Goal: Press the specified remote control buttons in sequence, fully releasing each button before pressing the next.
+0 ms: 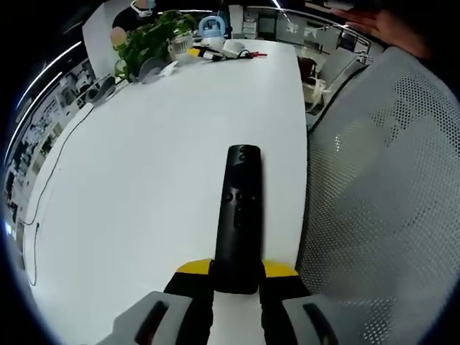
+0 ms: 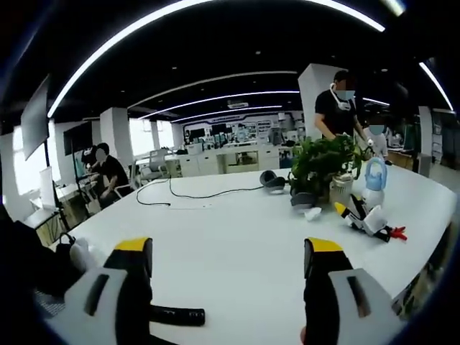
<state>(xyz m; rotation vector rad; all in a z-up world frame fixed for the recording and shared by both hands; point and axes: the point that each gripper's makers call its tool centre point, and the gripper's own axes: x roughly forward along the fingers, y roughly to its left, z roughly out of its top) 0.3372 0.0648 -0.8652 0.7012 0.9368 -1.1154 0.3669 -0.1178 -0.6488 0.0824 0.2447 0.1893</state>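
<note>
Lying on white table: long black plastic remote control
Left gripper: closed on remote's near end
Right gripper: jaws spread wide, nothing held
Writing: none legible

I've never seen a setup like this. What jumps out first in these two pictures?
In the left gripper view, a long black remote control lies on the big white table, its near end between the yellow-tipped jaws of the left gripper. In the right gripper view, the right gripper stands wide open over the table, with a leafy green potted plant beyond.
</note>
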